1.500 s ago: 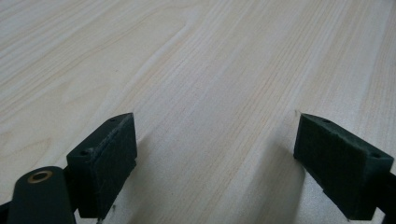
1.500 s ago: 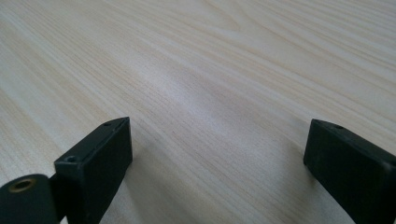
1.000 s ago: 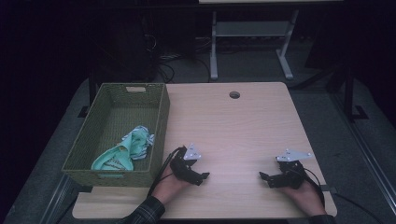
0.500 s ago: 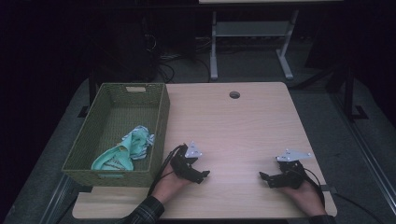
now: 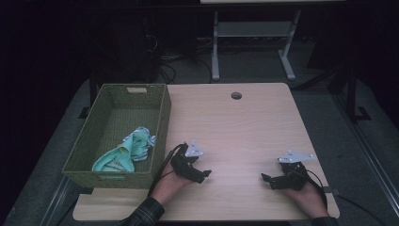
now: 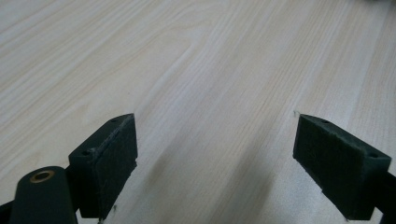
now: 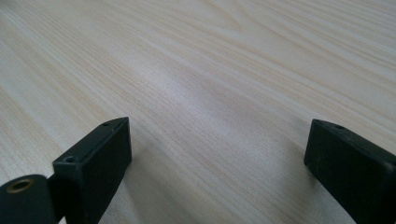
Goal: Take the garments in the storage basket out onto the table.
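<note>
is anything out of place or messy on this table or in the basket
Nothing much stands out. A light green cloth lies crumpled in the near end of the woven basket. Both the left gripper and right gripper rest open on the bare table.

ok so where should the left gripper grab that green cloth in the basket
Grip the raised, bunched end of the green cloth from straight above. It lies crumpled near the basket wall closest to the left gripper, and the walls likely block any sideways approach. The flatter tail looks harder to pinch.
</note>
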{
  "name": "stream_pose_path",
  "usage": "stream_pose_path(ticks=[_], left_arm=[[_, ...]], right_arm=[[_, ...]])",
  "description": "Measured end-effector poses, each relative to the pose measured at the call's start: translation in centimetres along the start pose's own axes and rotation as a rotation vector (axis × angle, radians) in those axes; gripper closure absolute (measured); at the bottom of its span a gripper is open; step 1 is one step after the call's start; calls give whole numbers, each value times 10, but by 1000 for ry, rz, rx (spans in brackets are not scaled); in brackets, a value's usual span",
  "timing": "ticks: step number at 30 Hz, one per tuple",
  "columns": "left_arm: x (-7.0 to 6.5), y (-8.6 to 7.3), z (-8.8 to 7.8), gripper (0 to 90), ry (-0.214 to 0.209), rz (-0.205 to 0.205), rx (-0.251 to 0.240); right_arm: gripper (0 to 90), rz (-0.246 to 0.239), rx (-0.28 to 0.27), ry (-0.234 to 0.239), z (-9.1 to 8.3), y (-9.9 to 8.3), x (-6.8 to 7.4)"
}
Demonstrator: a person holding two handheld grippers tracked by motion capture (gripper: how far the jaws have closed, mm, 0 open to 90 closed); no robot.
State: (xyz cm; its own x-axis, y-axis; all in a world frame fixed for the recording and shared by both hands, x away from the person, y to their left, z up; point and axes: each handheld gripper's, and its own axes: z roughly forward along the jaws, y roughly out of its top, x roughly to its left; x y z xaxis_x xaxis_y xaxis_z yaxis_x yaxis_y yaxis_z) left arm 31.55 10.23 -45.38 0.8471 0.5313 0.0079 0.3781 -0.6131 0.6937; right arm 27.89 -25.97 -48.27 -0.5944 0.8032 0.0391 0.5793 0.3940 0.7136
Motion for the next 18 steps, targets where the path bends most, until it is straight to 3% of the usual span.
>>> stream_pose_path(ticks=[18], left_arm=[[4,9,-10,131,-3,-10,-21]], right_arm=[[71,-1,2,0,0,0,0]])
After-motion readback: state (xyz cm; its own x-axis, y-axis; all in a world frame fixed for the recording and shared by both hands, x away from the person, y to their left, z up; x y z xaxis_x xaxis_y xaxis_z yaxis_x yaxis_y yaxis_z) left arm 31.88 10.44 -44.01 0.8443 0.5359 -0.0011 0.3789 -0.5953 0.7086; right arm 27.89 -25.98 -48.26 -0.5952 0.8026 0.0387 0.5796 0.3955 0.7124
